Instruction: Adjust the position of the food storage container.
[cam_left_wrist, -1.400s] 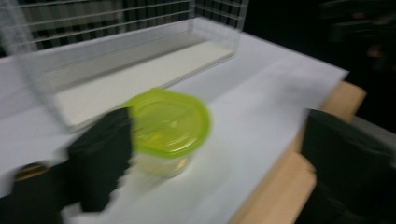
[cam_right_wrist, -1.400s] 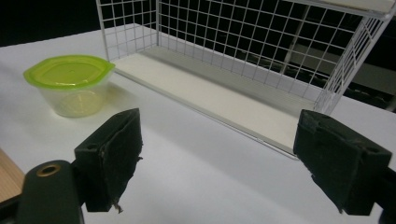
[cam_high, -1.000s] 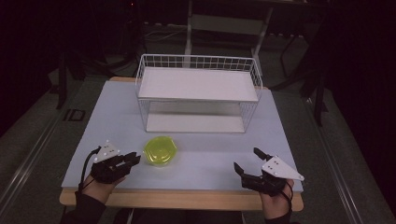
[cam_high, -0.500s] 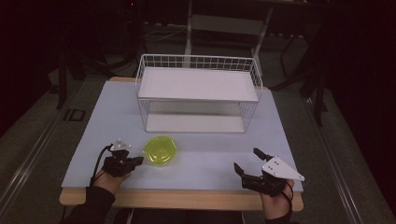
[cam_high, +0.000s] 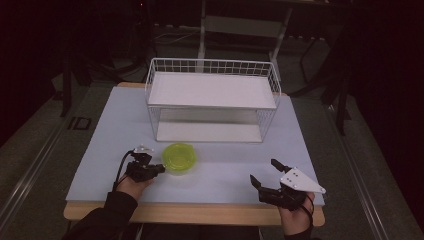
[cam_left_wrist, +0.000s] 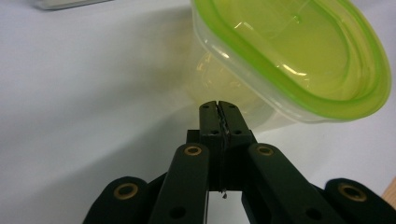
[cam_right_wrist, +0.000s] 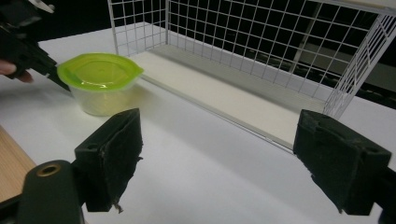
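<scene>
Having slid in beside the green-lidded container (cam_high: 180, 158), left tool (cam_high: 159, 169) now pressed together, empty; right tool (cam_high: 266, 172) spread, unmoved.

Container (cam_left_wrist: 299, 60) base hidden behind left tongs (cam_left_wrist: 218, 108), wire rack (cam_right_wrist: 280, 51) cut off at frame top

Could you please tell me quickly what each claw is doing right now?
Left claw: shut, holding nothing, tips beside the lime-lidded clear plastic tub.
Right claw: open, empty.

A white wire rack (cam_high: 212, 102) stands on the white table (cam_high: 95, 145)
</scene>
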